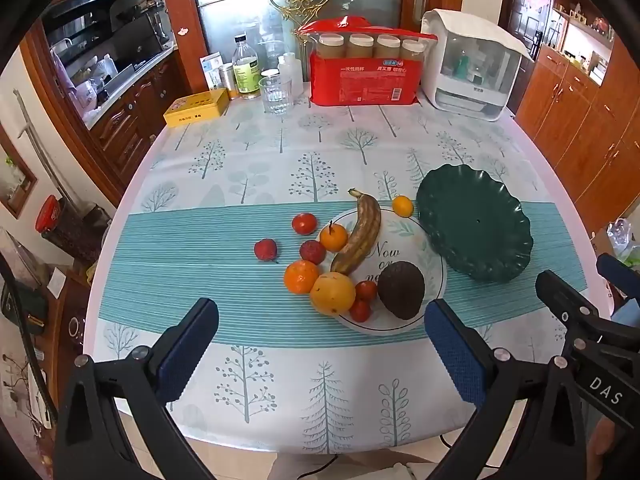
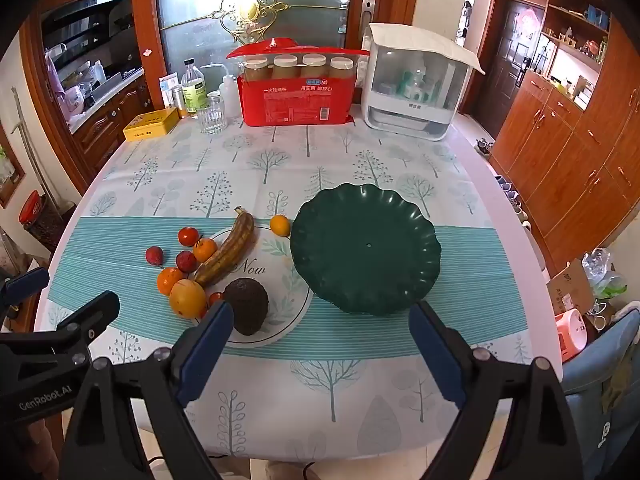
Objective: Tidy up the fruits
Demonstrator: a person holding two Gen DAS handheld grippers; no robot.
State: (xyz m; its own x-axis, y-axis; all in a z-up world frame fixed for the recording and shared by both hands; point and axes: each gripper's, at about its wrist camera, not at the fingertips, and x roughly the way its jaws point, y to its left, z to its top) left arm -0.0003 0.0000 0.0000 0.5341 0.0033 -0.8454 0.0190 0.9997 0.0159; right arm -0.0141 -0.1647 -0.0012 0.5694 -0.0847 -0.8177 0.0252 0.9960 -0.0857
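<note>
My left gripper point(image 1: 320, 344) and right gripper point(image 2: 320, 354) both hang above the near edge of the table point(image 1: 280, 400), fingers spread wide and holding nothing. Just beyond them sits the white plate point(image 1: 400, 322), my landmark: the dark avocado point(image 1: 401, 289) rests on its near part, with two small red tomatoes point(image 1: 363, 300) touching the plate's near-left rim beside a large orange point(image 1: 333, 293). An overripe banana point(image 1: 362, 234) lies diagonally across the plate's left side. Left of the plate, on the striped cloth, are a tangerine point(image 1: 301, 277), a stemmed tangerine point(image 1: 333, 237), two red lychee-like fruits point(image 1: 313, 251), the outer one well apart, and another tomato point(image 1: 304, 223). A small kumquat point(image 1: 402, 206) sits just past the plate's far rim. The empty green scalloped dish point(image 2: 364, 248) stands just right of the plate. Far behind the plate stand a red package point(image 1: 366, 80), a drinking glass point(image 1: 276, 94) and a yellow tin point(image 1: 198, 107).
</note>
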